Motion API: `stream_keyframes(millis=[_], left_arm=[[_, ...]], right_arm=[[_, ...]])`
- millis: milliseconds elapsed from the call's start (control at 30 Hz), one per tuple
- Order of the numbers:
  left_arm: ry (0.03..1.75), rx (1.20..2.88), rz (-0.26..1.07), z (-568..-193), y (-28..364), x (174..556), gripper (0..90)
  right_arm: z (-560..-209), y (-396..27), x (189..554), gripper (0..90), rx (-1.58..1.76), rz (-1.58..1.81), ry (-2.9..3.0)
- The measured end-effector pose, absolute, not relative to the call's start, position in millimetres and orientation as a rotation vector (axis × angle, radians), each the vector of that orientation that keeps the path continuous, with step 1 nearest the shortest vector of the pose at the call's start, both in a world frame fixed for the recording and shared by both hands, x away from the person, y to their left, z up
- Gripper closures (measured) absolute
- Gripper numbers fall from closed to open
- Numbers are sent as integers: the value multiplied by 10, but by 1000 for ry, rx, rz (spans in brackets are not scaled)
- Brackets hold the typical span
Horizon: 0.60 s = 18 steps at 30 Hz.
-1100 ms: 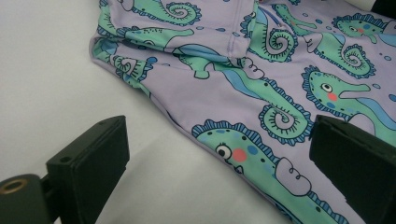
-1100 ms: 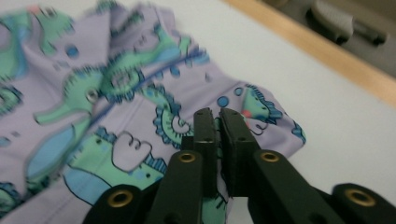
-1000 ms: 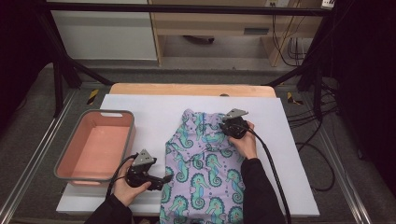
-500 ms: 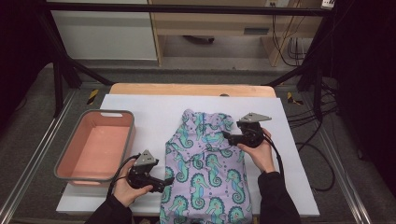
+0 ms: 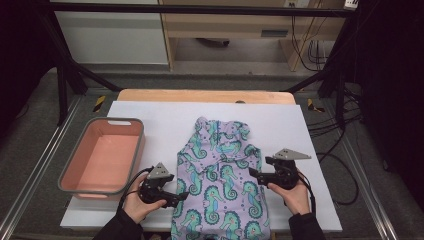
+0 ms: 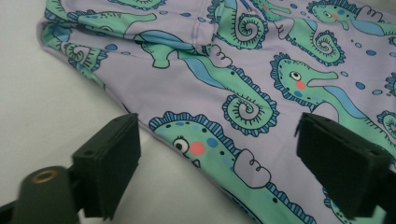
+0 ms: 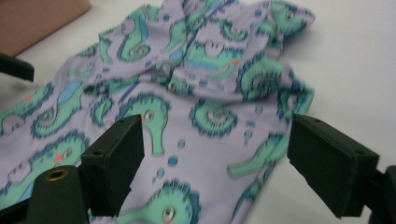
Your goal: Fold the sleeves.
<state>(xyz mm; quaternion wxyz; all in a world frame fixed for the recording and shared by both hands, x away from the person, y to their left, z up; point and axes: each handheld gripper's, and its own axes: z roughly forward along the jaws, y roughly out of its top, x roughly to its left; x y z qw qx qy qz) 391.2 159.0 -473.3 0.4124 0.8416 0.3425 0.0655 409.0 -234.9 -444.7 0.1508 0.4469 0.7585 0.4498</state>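
While both hands rest low at the garment's [image 5: 220,180] sides, the left gripper [image 5: 181,196] and right gripper [image 5: 251,173] stand spread, having just narrowed and widened respectively, pinching nothing.

light: bright table, dark surroundings | focus: right gripper view blurred
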Motion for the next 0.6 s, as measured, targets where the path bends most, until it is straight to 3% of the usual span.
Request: stream_keyframes(millis=[133,267,600], left_arm=[[877,2136,176,-4731,1555,3874,220],[898,2133,149,-4721,1544,3825,328],[970,2152,164,-4738,1552,3660,543]], right_arm=[[-4570,-2379,3910,216,1304,1255,2218],[-4677,-2380,3750,313,1318,1209,2240],[-4807,-2369,3535,427,1342,1090,2289]])
